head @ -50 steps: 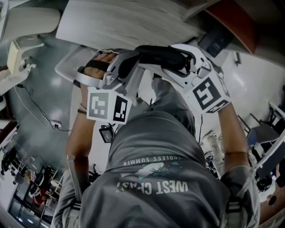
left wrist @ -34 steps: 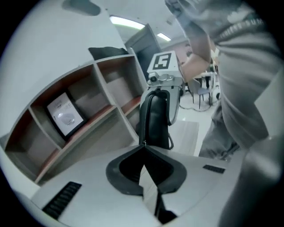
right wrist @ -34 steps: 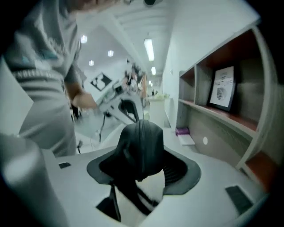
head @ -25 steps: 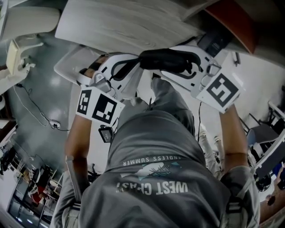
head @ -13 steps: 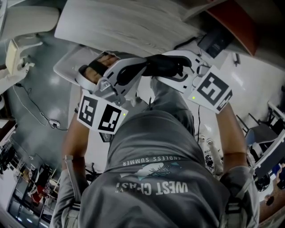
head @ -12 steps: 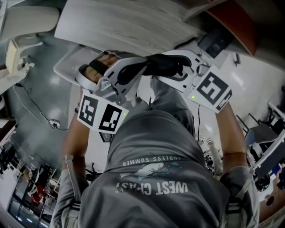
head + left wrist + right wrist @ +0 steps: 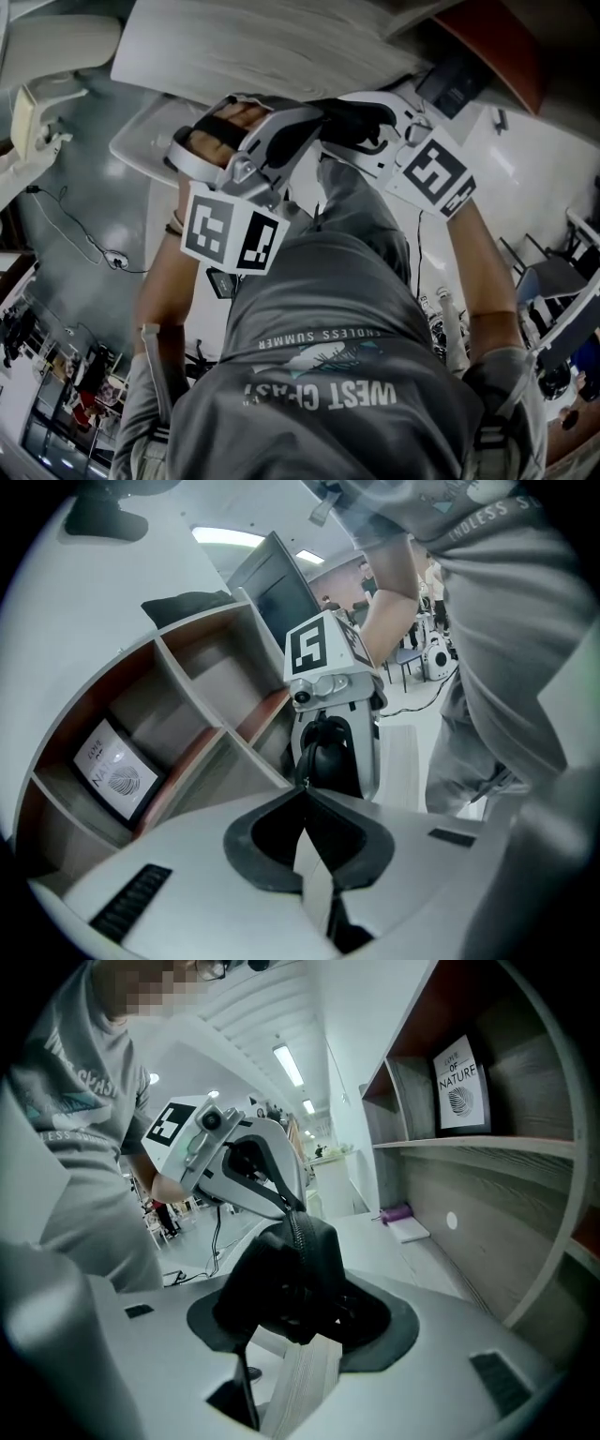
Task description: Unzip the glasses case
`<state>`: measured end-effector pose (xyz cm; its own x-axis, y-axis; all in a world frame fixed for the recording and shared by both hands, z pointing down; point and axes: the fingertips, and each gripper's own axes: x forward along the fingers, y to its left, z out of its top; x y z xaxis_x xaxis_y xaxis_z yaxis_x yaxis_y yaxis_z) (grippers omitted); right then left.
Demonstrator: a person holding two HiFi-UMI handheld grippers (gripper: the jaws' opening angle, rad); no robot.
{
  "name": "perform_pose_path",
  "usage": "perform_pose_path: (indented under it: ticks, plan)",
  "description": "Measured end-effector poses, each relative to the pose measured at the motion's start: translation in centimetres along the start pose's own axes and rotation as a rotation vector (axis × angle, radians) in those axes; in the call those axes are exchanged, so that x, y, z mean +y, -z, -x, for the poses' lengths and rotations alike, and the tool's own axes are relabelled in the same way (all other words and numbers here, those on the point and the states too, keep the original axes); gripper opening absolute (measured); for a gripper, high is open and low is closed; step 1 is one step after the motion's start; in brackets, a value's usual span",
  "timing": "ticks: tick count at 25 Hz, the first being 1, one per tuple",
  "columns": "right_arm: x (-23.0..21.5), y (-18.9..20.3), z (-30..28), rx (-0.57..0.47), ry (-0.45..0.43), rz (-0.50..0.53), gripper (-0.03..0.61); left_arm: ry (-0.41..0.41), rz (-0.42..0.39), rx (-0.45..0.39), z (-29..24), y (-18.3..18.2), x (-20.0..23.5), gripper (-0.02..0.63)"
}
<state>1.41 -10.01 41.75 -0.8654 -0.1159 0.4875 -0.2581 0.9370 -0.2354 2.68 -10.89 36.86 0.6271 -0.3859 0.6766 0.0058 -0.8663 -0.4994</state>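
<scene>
Now, with the right gripper [image 7: 281, 1330] clamping the case [image 7: 281, 1269] mid-air near the chest, the left gripper [image 7: 302, 803], apparently pinching the pull [image 7: 301, 783], should draw smoothly along the zip.

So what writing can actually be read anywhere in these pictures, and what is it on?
"ENDLESS SUMMER": on the back of the person's grey shirt, upside down in the head view.
"WEST COAST": larger print on the same shirt.
"OF NATURE": on the framed sign standing in the shelf; the small word above it is too small to be sure of.
The square markers bear black-and-white patterns only, no letters.
</scene>
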Motion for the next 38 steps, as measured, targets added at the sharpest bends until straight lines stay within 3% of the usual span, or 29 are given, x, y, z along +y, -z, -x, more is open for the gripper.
perform_pose_path:
  ticks: [6, 12, 25, 33, 38]
  plan:
    - [-1.6, 1.1, -1.5, 0.017, 0.019, 0.04, 0.232, 0.044, 0.041, 0.043, -1.8, 1.8, -0.1, -0.003]
    - [-4.2, 3.7, -3.1, 0.01, 0.141, 0.162, 0.242, 0.061, 0.057, 0.107, -4.8, 4.3, -1.1, -0.002]
    - [-9.9, 8.1, -6.3, 0.039, 0.354, 0.477, 0.252, 0.095, 0.292, 0.138, -6.8, 8.7, -3.2, 0.057]
    - [-10.6, 12.6, -9.2, 0.158, 0.366, 0.641, 0.262, 0.046, 0.383, 0.14, -5.0, 11.2, -2.9, 0.057]
    - [-9.0, 16.0, -9.3, 0.267, 0.265, 0.646, 0.33, 0.043, 0.387, 0.152, -4.3, 11.8, -3.7, 0.057]
